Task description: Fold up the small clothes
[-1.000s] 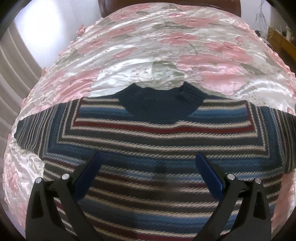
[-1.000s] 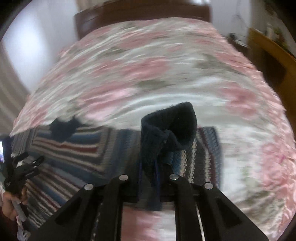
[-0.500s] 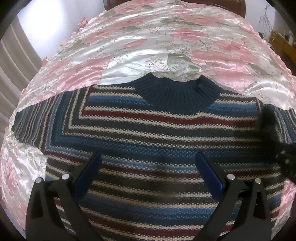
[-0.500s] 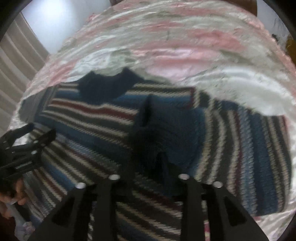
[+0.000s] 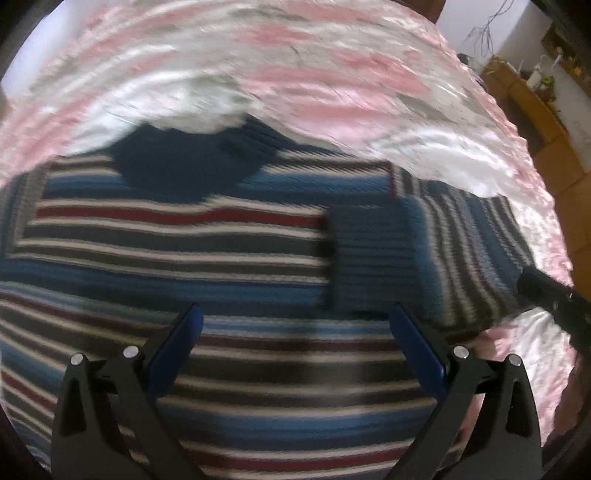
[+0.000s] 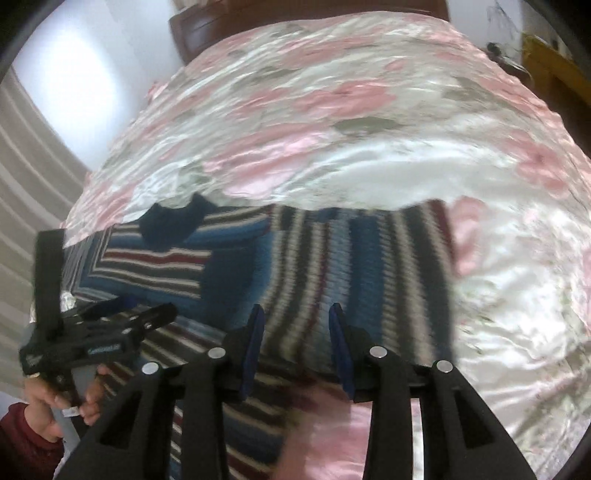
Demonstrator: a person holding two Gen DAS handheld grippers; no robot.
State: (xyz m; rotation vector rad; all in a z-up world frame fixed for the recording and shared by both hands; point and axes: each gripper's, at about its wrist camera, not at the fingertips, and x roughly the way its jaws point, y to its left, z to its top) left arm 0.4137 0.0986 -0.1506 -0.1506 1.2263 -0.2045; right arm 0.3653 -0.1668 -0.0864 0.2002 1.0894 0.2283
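Observation:
A striped knit sweater [image 5: 177, 254] with a navy collar [image 5: 173, 166] lies flat on the bed, front up. Its right sleeve [image 6: 354, 266] is folded in over the chest, and the blue ribbed cuff [image 5: 373, 258] rests on the stripes. My left gripper [image 5: 295, 317] hovers open over the lower body of the sweater with nothing between its blue pads. My right gripper [image 6: 295, 317] is open just above the folded sleeve, its pads apart and holding nothing. In the right wrist view the left gripper [image 6: 110, 332] shows at the lower left, held by a hand [image 6: 55, 402].
The pink and white floral satin bedspread [image 6: 332, 122] covers the whole bed. A dark wooden headboard [image 6: 229, 26] stands at the far end. Wooden furniture [image 5: 535, 118] is at the right and a striped curtain [image 6: 33, 177] at the left.
My right gripper carried the sleeve cuff leftward over the sweater's chest, let it go and drew back. The sleeve now lies folded in. The left gripper shifted slightly and stayed open.

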